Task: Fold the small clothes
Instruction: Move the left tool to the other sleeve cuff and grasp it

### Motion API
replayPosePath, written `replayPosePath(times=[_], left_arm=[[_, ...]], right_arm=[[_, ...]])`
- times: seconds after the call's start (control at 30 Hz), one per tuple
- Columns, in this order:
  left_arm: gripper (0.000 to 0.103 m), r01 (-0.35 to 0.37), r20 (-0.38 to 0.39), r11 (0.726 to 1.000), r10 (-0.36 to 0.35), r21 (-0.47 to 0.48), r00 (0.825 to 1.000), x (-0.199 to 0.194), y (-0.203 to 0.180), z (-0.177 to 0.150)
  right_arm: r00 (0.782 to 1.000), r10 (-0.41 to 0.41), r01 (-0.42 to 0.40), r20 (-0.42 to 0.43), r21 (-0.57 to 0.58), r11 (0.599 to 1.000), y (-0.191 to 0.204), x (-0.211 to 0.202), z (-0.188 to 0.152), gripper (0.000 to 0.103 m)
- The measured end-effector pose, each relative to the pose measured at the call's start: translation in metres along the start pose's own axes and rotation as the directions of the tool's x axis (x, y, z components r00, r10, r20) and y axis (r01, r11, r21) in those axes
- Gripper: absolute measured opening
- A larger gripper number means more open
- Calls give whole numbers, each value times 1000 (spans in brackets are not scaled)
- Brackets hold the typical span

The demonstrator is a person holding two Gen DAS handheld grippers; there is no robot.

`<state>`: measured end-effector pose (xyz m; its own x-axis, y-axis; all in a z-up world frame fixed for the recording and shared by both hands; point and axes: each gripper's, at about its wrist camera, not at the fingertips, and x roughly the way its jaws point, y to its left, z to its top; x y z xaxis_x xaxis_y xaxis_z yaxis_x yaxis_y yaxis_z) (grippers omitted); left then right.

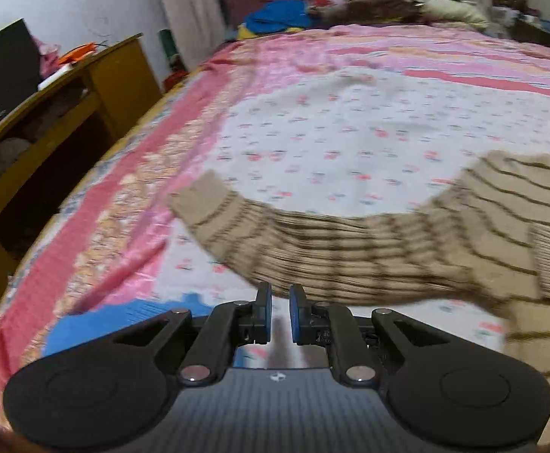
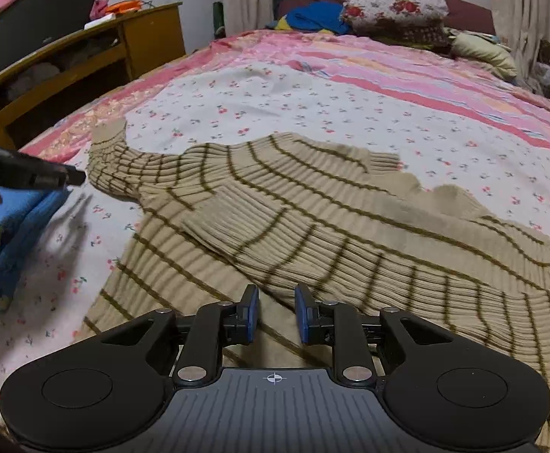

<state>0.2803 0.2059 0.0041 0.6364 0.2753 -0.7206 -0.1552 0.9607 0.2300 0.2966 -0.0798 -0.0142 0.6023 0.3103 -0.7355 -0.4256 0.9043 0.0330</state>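
We see a bed (image 2: 350,87) with a pink-bordered floral sheet. On the sheet's white middle lies the beige striped sweater (image 2: 312,226), spread flat, one sleeve folded across its body, the other sleeve reaching toward the wooden shelf (image 2: 86,56) side. A blue folded cloth (image 2: 14,234) sits just beside the sweater, on that same side. A floral pillow (image 2: 396,7) lies well beyond the sweater at the bed's head. Our right gripper (image 2: 276,313) hovers over the sweater's near edge, fingers narrow, nothing between them. Our left gripper (image 1: 280,311) hangs near the outstretched sleeve, fingers a slim gap apart, empty.
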Motion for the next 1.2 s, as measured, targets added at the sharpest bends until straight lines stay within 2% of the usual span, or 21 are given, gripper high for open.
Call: replayPosePath(times=[0.1,0.23,0.5,0.77,0.9,1.07,1.13,1.2], left_arm=[[20,-35,-5,999,35,6,999,12,13,5],[20,-45,-7,999,45,-7,999,29,25,17],[20,-30,-53,998,28,-49,998,67,32,32],[21,-44,-68,995,38,-88,997,87,44,38],[25,-27,-72,992,18,-126,997,95,52,41],[26,-33,-82,992,23,-125,996,102,51,45],[26,-31,-76,991,21,-133,997,102,52,45],[22,7,-56,983,-17,-184,998,100,60,42]], right_arm=[[1000,-18,18,5,-57,998,13,3,4,22],[1000,-18,18,-1,-71,997,20,11,11,22],[1000,-15,14,-10,-99,995,32,24,22,22],[1000,-17,16,-9,-109,994,39,33,30,22],[1000,-17,15,-12,-114,993,43,37,33,22],[1000,-19,17,-16,-118,993,46,39,33,23],[1000,-23,21,-16,-124,992,47,39,32,23],[1000,-22,20,-17,-123,992,48,39,32,23]])
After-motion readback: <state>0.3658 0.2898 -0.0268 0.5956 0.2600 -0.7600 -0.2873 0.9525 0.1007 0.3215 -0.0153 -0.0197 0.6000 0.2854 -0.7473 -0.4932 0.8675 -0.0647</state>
